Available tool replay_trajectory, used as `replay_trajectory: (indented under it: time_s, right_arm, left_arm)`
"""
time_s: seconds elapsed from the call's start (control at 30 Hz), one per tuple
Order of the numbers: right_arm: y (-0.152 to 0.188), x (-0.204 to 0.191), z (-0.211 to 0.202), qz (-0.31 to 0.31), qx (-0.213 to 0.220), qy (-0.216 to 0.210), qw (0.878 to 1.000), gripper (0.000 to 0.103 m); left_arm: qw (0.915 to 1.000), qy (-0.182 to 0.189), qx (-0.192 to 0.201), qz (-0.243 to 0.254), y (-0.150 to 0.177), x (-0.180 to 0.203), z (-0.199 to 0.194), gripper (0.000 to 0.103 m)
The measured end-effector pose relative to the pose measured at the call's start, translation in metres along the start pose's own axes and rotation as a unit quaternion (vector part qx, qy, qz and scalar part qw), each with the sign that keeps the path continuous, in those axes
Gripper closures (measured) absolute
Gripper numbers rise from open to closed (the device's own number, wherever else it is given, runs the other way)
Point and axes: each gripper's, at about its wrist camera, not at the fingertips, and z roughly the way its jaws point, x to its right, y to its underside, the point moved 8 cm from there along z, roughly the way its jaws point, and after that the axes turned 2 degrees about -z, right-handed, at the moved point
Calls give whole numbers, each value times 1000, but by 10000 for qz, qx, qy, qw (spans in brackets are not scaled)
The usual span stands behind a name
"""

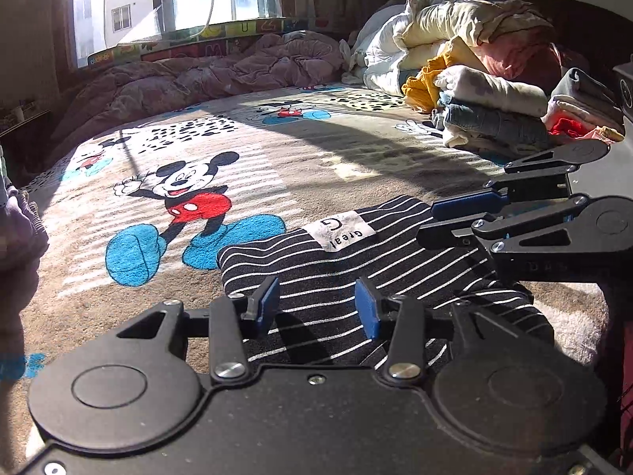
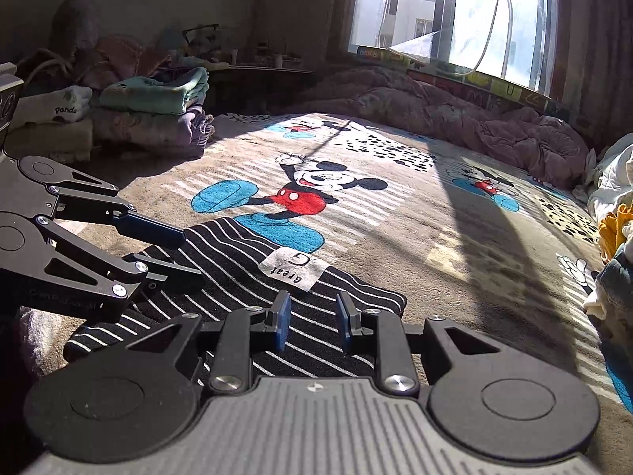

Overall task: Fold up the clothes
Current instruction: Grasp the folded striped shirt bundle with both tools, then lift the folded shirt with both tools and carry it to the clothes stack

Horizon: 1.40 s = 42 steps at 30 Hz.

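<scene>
A black garment with thin white stripes (image 1: 316, 269) lies folded on the bed, its white "Great G" label (image 1: 346, 229) facing up. My left gripper (image 1: 318, 308) hovers open over the garment's near edge, nothing between its blue pads. My right gripper (image 1: 431, 221) reaches in from the right, open, over the garment's right side. In the right wrist view the striped garment (image 2: 229, 253) lies below my open right gripper (image 2: 312, 322). There my left gripper (image 2: 190, 253) enters from the left, open above the cloth. Whether either gripper touches the fabric is unclear.
A Mickey Mouse blanket (image 1: 190, 198) covers the bed. A heap of unfolded clothes and bedding (image 1: 494, 118) sits at the right. Folded stacks (image 2: 150, 99) lie at the left. A crumpled pink duvet (image 2: 474, 126) runs along the window side.
</scene>
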Motion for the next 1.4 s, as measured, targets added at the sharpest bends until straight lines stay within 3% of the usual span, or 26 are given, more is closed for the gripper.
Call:
replay_trajectory:
  time_s: [0.07, 0.2, 0.23, 0.3, 0.37, 0.43, 0.53, 0.6, 0.67, 0.73, 0.9, 0.93, 0.97, 1.0, 1.1, 1.13, 1.17, 1.2, 1.23, 1.27, 1.37, 1.4]
  right_arm:
    - [27, -7, 11, 110, -299, 40, 9995, 77]
    - [36, -2, 1, 657, -41, 192, 9976, 77]
    - [34, 0, -5, 825, 17, 233, 9963, 77]
    - [30, 5, -17, 1160, 133, 314, 9927, 75]
    - [29, 13, -28, 1609, 224, 390, 9860, 53]
    - [44, 29, -32, 2446, 192, 332, 9689, 47]
    - [70, 40, -26, 3495, -6, -30, 9369, 47]
    - [84, 43, -20, 4191, -78, -364, 9072, 47]
    - [91, 44, -14, 4696, -84, -642, 8805, 47]
    - [94, 45, -5, 4897, -80, -756, 8686, 48]
    - [86, 44, 20, 4945, 13, -857, 8649, 49]
    - [84, 44, 23, 4939, 27, -861, 8653, 51]
    - [84, 43, 26, 4979, 36, -885, 8627, 61]
    - [83, 42, 27, 5029, 52, -938, 8593, 66]
    - [77, 40, 16, 5068, 166, -1095, 8549, 71]
    - [77, 39, 9, 5036, 193, -1124, 8563, 71]
    - [81, 39, 5, 5024, 143, -1058, 8580, 71]
    - [85, 39, 2, 5012, 92, -992, 8596, 64]
    - [88, 41, -1, 4982, 80, -917, 8621, 58]
    - [92, 43, -3, 4929, 119, -830, 8660, 55]
    - [95, 45, -2, 4853, 154, -744, 8710, 52]
    - [93, 44, 2, 4812, 134, -731, 8735, 50]
  left_arm:
    - [9999, -66, -139, -60, 15, 3, 5, 61]
    - [9998, -204, -86, -6, 14, 9, 7, 60]
    - [9996, -204, -20, -175, 13, 6, 1, 60]
    - [9974, -170, 162, -686, 8, -4, -17, 47]
    - [9903, -100, 271, -1358, 7, -17, -30, 40]
    - [9726, 62, 234, -2313, 16, -36, -35, 40]
    - [9299, 350, 102, -3659, 35, -61, -33, 39]
    - [9094, 513, 31, -4128, 44, -68, -29, 39]
    - [8971, 733, -4, -4357, 48, -66, -23, 39]
    - [8846, 970, -39, -4561, 50, -63, -18, 39]
    - [8832, 927, -74, -4596, 47, -48, 5, 42]
    - [8812, 906, -80, -4639, 47, -47, 6, 47]
    - [8792, 878, -95, -4682, 48, -46, 7, 63]
    - [8772, 851, -109, -4725, 48, -45, 7, 71]
    - [8661, 874, -135, -4920, 50, -38, -8, 75]
    - [8643, 879, -185, -4949, 51, -35, -15, 74]
    - [8636, 859, -180, -4965, 54, -34, -19, 67]
    - [8634, 826, -150, -4974, 57, -35, -22, 60]
    - [8644, 791, -35, -4965, 59, -39, -25, 45]
    - [8668, 784, 63, -4925, 59, -43, -27, 39]
    - [8803, 682, 31, -4694, 55, -52, -20, 36]
    - [8789, 708, -14, -4716, 55, -53, -15, 36]
